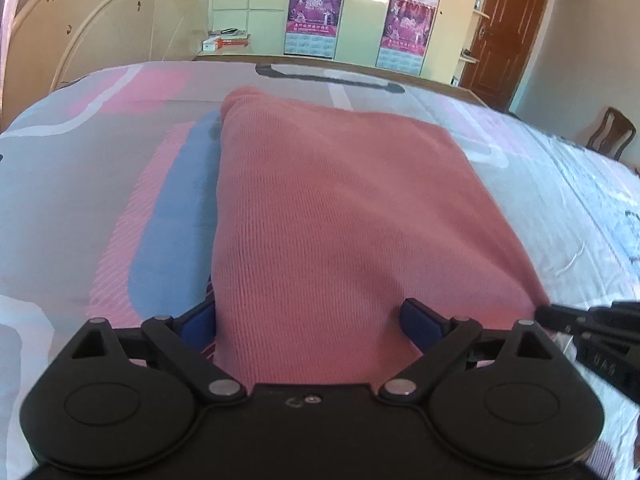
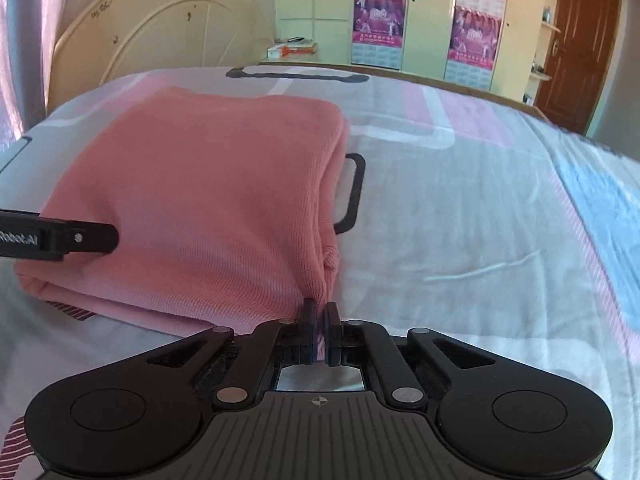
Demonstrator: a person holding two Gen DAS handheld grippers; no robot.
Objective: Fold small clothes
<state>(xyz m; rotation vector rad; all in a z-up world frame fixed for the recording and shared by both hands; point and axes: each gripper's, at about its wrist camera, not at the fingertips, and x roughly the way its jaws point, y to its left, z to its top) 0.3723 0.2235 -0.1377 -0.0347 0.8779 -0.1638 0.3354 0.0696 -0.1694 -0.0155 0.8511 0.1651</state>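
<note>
On the patterned bedsheet (image 2: 460,240) — pink garment (image 2: 208,192), wardrobe (image 2: 424,16) behind.

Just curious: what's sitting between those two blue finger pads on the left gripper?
The pink knitted garment; the left gripper straddles its near edge, jaws open, seen in the left wrist view.

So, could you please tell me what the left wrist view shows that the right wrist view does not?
Only the left wrist view shows the left hand-held gripper standing open around the near edge of the pink knit garment, and a wooden chair. Only the right wrist view shows the right hand-held gripper shut on the garment's near corner, with folded layers along its right edge. Both share the bed sheet, headboard, wall posters and brown door.
</note>
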